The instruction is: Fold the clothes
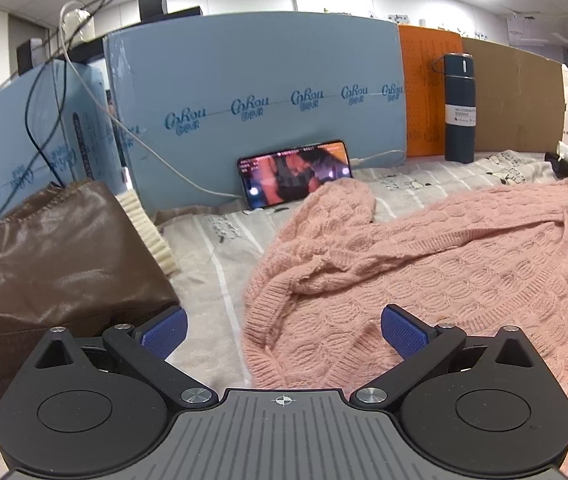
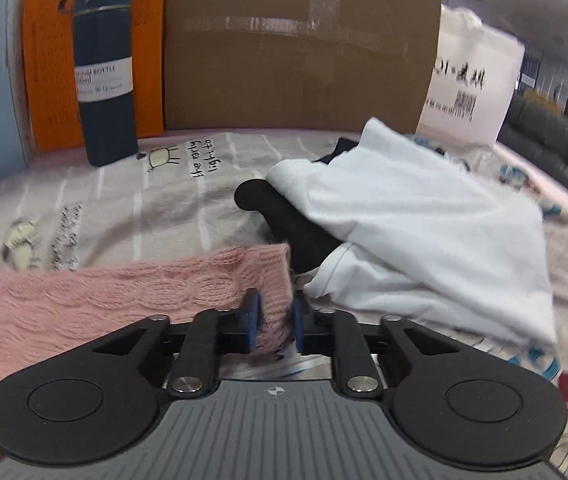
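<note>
Sweater (pink knit) lies under the spread-wide left gripper; right gripper pinches its edge.

Pink sweater: cut off at right and lower edges of left wrist view; near hem hidden behind gripper body.
Pink sweater corner: part between the jaws hidden by blue pads; rest runs off left edge of right wrist view.
Brown garment: cropped at left edge; underside unseen.
Cream ribbed piece: mostly hidden behind brown garment; kind not determinable.
Black item: largely covered by white garment; kind not determinable.
White bag: print blurred, unreadable.
Bottle: small label text illegible.
Phone: lower corner hidden behind sweater; screen text too small.
Printed sheet: lettering cut off at right edge.
</note>
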The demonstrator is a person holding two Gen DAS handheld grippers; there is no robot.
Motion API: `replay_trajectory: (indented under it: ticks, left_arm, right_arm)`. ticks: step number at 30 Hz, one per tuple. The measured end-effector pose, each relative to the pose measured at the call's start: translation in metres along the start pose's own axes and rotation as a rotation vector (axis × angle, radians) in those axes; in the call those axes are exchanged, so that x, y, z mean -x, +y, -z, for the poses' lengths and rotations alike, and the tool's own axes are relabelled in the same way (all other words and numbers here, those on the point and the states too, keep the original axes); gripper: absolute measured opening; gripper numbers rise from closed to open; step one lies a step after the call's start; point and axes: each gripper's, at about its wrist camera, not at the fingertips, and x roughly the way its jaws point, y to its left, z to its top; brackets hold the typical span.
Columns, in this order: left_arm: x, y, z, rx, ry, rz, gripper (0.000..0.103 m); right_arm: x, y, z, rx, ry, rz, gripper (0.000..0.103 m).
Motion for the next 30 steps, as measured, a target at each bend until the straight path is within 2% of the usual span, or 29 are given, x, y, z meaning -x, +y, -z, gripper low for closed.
replay_trajectory:
  ticks: [3, 5, 8, 10, 13, 18, 21, 24, 27, 30]
  left_arm:
    - [0.011, 0.009, 0.003, 0.008, -0.019, -0.023, 0.103]
    - [0.022, 0.016, 0.005, 0.011, -0.039, -0.041, 0.103]
    - [0.041, 0.024, 0.010, 0.000, -0.076, -0.041, 0.103]
    - [0.051, 0.026, 0.015, -0.020, -0.085, -0.023, 0.103]
    - [0.066, 0.027, 0.023, -0.071, -0.088, 0.006, 0.103]
    - [0.090, 0.021, 0.040, -0.222, -0.078, 0.039, 0.103]
    - [0.102, 0.017, 0.052, -0.330, -0.051, 0.058, 0.103]
    - [0.108, 0.009, 0.056, -0.408, -0.052, 0.122, 0.103]
    - [0.114, 0.001, 0.058, -0.483, -0.057, 0.191, 0.103]
    - [0.116, -0.011, 0.061, -0.568, -0.059, 0.260, 0.103]
  right_arm:
    - [0.009, -0.008, 0.001, -0.033, -0.020, 0.043, 0.052]
    - [0.031, -0.017, 0.002, -0.086, -0.071, 0.034, 0.055]
    - [0.075, -0.031, 0.007, -0.166, -0.180, -0.052, 0.070]
    - [0.105, -0.035, 0.011, -0.205, -0.224, -0.155, 0.072]
    - [0.144, -0.029, 0.018, -0.217, -0.261, -0.355, 0.078]
    - [0.191, 0.016, 0.042, -0.098, -0.274, -0.628, 0.081]
    - [0.210, 0.048, 0.061, -0.010, -0.241, -0.826, 0.081]
    - [0.220, 0.077, 0.079, 0.083, -0.186, -1.028, 0.081]
    - [0.229, 0.099, 0.094, 0.165, -0.146, -1.186, 0.081]
    - [0.233, 0.113, 0.102, 0.199, -0.097, -1.296, 0.081]
